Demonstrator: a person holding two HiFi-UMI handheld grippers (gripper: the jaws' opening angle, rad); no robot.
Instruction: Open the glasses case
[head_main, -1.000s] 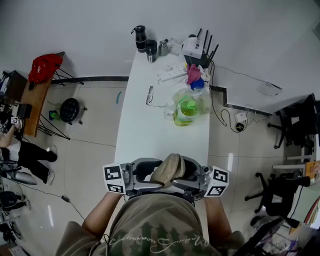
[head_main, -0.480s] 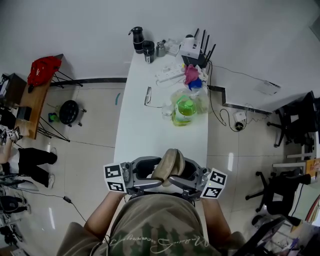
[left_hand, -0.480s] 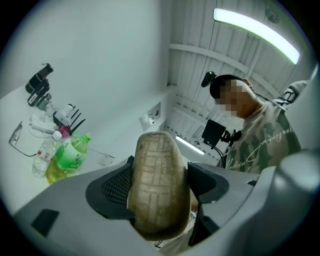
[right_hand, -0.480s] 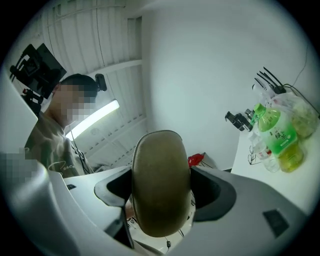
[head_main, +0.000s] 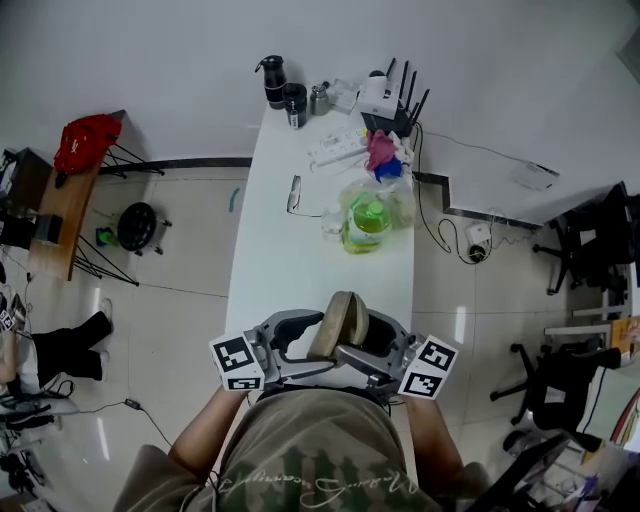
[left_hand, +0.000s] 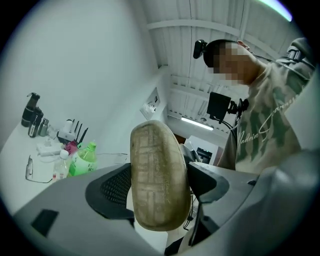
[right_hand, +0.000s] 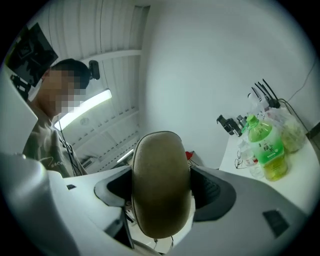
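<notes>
While the left gripper (left_hand: 160, 189) clamps its grey jaws on one end of the tan, woven-textured oval glasses case (left_hand: 158, 172), the right gripper (right_hand: 162, 192) squeezes the opposite end. The right gripper's jaws have just been closing a little with the case between them. Both pairs of pads press the case's flanks. It hangs in the air over the near end of the long white table (head_main: 285, 270), close to the person's chest, with the left gripper at its left and the right one at its right.

The task looks barely begun. From either end the case reads as one shut shell, with no gap or lining showing, so parting lid from base is, I judge, all left to do. The seam and hinge are hard to make out: each gripper view sees only a rounded end, and the head view catches just the upper edge. The case's underside and the person's hands are hidden behind the grippers and the shirt.
</notes>
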